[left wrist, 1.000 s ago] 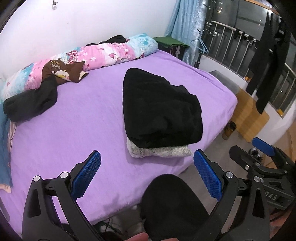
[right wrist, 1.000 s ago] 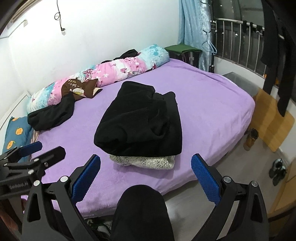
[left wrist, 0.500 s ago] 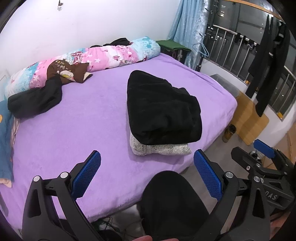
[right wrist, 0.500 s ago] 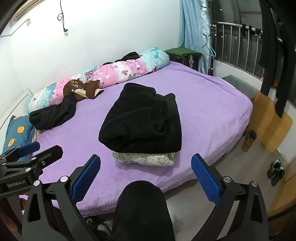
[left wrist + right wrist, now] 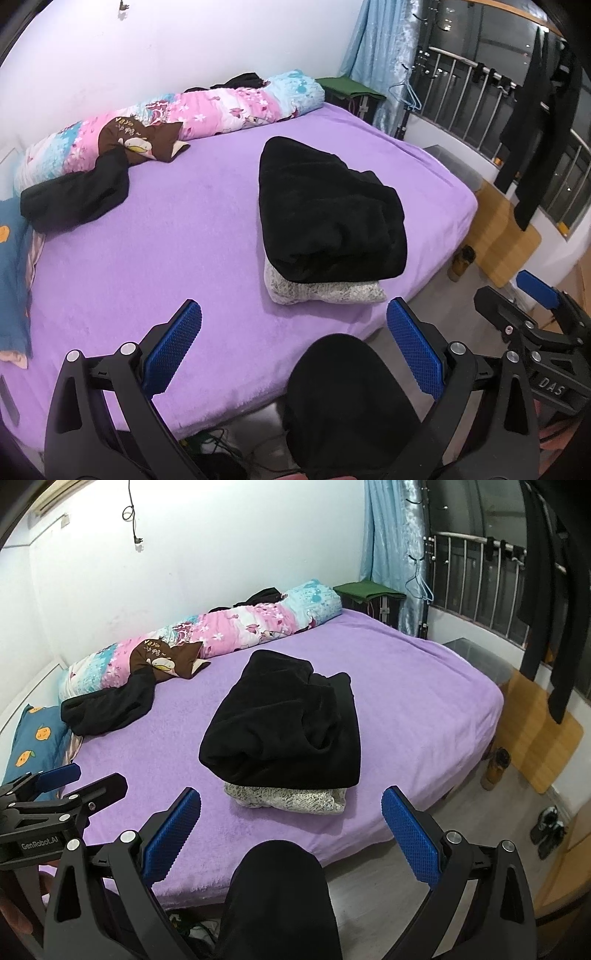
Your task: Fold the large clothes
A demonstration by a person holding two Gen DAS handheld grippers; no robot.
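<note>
Hovering short of the bed (image 5: 147,258), the left gripper (image 5: 293,341) and right gripper (image 5: 291,821) both gape wide and empty. Straight ahead of the jaws lies the folded black garment (image 5: 284,731), stacked on a pale folded one (image 5: 288,799). Probably next comes the unfolded dark garment (image 5: 107,709), far left of both; grip its edges, not bunched cloth.

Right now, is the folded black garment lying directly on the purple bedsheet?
No, the folded black garment rests on a folded pale speckled garment.

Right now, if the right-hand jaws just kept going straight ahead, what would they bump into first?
Probably the folded black garment stacked on the pale one on the purple bed. The right gripper is open and aimed that way, though depth is hard to judge.
</note>
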